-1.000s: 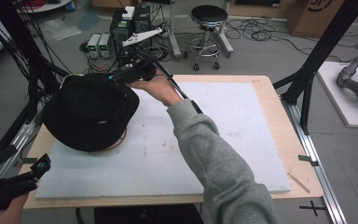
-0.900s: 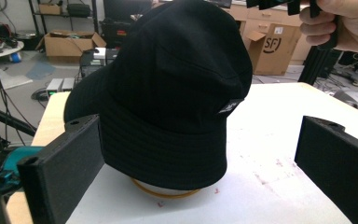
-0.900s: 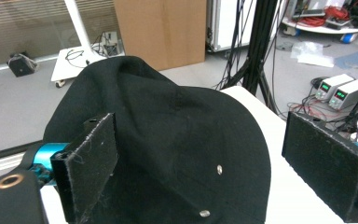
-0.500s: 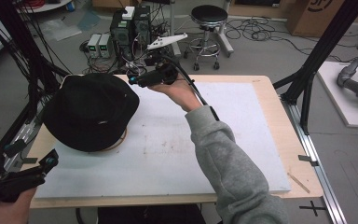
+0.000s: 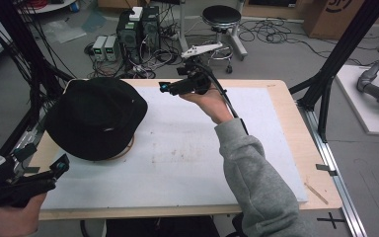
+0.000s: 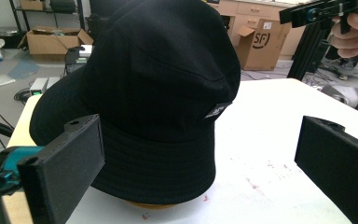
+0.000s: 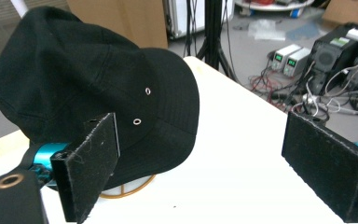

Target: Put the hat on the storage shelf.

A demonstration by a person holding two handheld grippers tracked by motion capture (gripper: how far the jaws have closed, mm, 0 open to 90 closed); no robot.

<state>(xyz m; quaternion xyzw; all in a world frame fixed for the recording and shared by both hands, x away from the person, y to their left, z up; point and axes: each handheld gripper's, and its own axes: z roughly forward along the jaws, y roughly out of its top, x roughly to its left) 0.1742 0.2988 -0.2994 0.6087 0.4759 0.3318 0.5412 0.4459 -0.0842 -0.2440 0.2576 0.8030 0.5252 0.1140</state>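
Black bucket hat (image 5: 94,117) sits on a round stand (image 5: 129,147) at the white mat's (image 5: 187,163) left side, lifting the brim for grasping. Right gripper (image 5: 165,88), jaws spread, hovers beyond it; left gripper (image 5: 61,165), also spread, waits near the table's front corner.

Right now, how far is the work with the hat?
Done: the hat sits on a round stand at the table's left. In hand: nothing; the right gripper is open and apart from the hat, and the left gripper is open at the near corner. Left: I see nothing more to do with the hat.
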